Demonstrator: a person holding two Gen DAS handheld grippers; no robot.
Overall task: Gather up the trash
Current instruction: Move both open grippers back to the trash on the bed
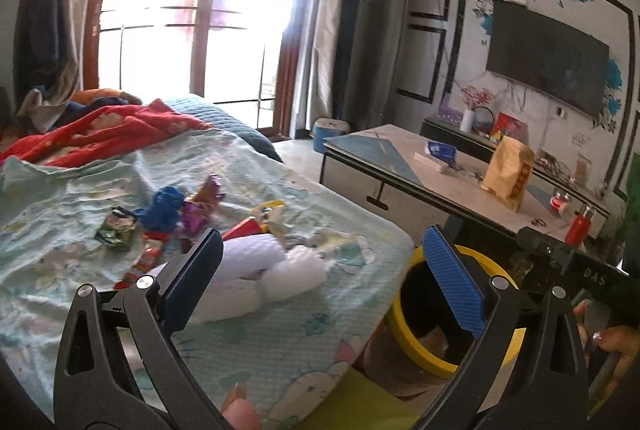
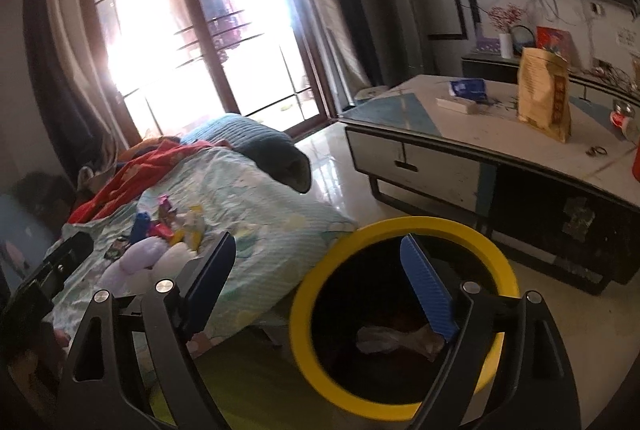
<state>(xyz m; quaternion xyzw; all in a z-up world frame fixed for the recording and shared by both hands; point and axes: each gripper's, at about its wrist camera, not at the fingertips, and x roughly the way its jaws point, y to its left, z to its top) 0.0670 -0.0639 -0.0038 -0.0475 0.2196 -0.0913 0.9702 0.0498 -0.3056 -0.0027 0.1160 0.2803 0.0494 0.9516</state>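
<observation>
A pile of trash lies on the light-blue sheet [image 1: 280, 310]: white crumpled tissue [image 1: 260, 270], a blue wrapper [image 1: 166, 208], a purple wrapper [image 1: 200, 208], a green wrapper [image 1: 116, 228] and red-yellow wrappers [image 1: 256, 220]. My left gripper [image 1: 320, 262] is open and empty, hovering just in front of the tissue. A bin with a yellow rim [image 2: 400, 226] stands on the floor beside the bed, with crumpled pieces [image 2: 384, 338] inside. My right gripper [image 2: 316, 278] is open and empty over the bin's near rim. The trash pile also shows in the right wrist view [image 2: 172, 230].
A red blanket [image 1: 100, 134] and a blue-grey pillow [image 2: 256, 142] lie at the bed's far end. A low table [image 2: 500, 150] stands to the right with a yellow bag [image 2: 544, 94], a blue packet [image 2: 468, 88] and a red object [image 1: 580, 226]. Glass doors [image 2: 192, 30] are behind.
</observation>
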